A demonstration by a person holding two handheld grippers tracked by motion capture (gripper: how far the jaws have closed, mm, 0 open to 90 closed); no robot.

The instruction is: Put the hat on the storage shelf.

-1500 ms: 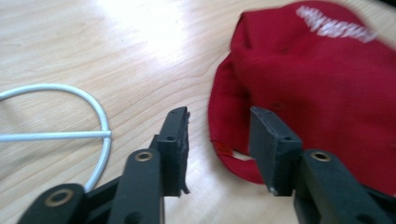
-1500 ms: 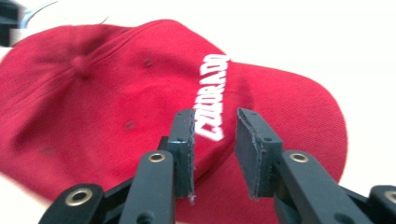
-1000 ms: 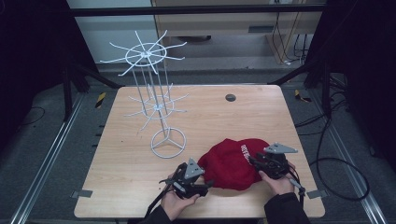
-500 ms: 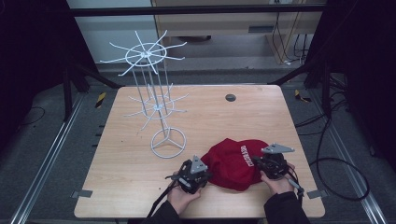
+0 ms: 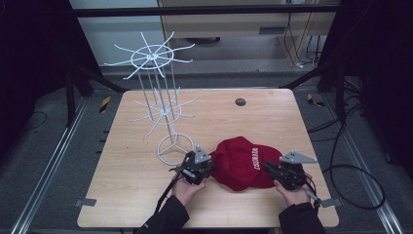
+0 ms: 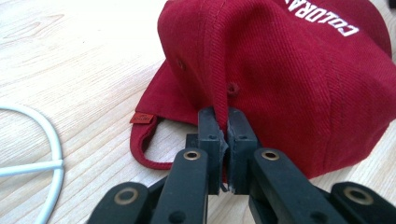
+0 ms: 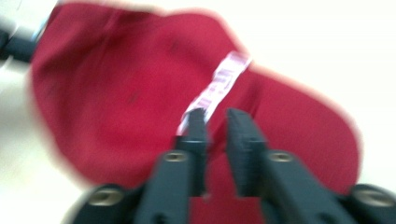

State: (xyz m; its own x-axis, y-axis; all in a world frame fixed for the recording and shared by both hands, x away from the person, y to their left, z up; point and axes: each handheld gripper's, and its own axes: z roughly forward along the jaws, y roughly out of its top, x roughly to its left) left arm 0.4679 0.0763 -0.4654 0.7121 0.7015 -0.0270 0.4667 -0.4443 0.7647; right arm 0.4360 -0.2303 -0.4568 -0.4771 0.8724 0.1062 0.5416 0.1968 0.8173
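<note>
Red cotton cap [image 5: 243,162] lay at the wooden tabletop's [image 5: 272,122] five o'clock. Left gripper [image 6: 223,140] fingers pinched its rear fabric; right gripper [image 7: 215,135] fingers, just reopening, seemingly gripped nothing. White wire hanging rack [image 5: 160,105] still empty; hanging remained.

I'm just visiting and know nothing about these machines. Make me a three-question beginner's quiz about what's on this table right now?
1. True or false: the left tongs are pinching a fold of the red cap.
2. What stands on the table to the left of the cap?
A. a white wire rack
B. a blue bucket
C. a stack of plates
3. Fill in: the right tongs have just been opening and point at the cap with a small ____ between their jaws.

Key: 1 true; 2 A; 3 gap.
</note>
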